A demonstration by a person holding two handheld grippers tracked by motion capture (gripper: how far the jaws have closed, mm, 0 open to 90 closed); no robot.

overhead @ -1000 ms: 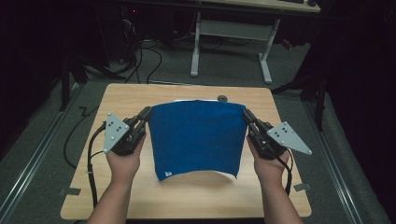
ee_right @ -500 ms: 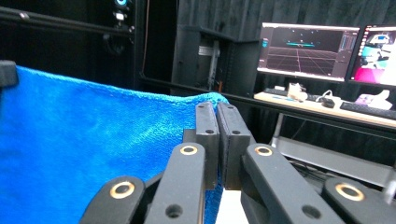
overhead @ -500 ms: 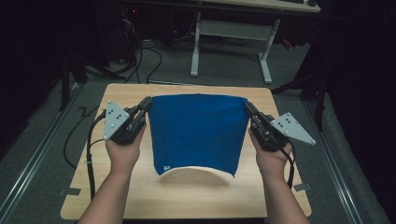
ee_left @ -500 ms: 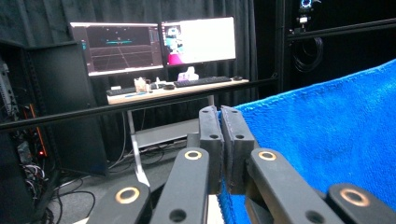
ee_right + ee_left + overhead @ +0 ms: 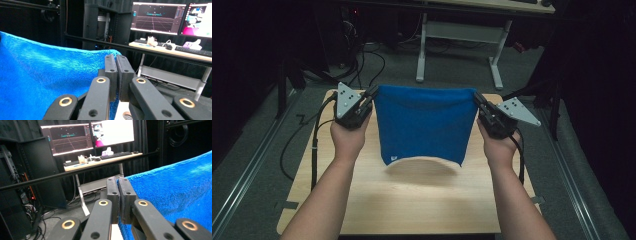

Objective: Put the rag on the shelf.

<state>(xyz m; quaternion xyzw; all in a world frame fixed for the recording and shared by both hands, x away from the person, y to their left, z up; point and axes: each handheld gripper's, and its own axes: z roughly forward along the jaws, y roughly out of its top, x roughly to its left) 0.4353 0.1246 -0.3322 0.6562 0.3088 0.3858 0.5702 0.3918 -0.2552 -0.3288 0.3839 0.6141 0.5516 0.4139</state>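
Note:
A blue towel [image 5: 424, 125] hangs in the air above the wooden table [image 5: 412, 200], stretched between the two grippers by its top corners. My left gripper [image 5: 373, 93] is shut on the towel's top left corner, and my right gripper [image 5: 476, 98] is shut on the top right corner. The lower edge curls up and shows a pale underside and a small white tag. In the left gripper view the jaws of the left gripper [image 5: 118, 181] pinch the blue towel [image 5: 175, 192]. In the right gripper view the right gripper [image 5: 116, 58] clamps the blue towel [image 5: 45, 75].
A white-legged desk [image 5: 462, 35] stands beyond the table, with cables on the floor [image 5: 372, 55]. Monitors [image 5: 87, 135] and a keyboard sit on that desk. A coin-like round object [image 5: 127, 116] lies on the table under the right gripper.
Both grippers have risen and lifted the towel off the table. It went from lying mostly flat to hanging upright, its lower edge now off the wood.

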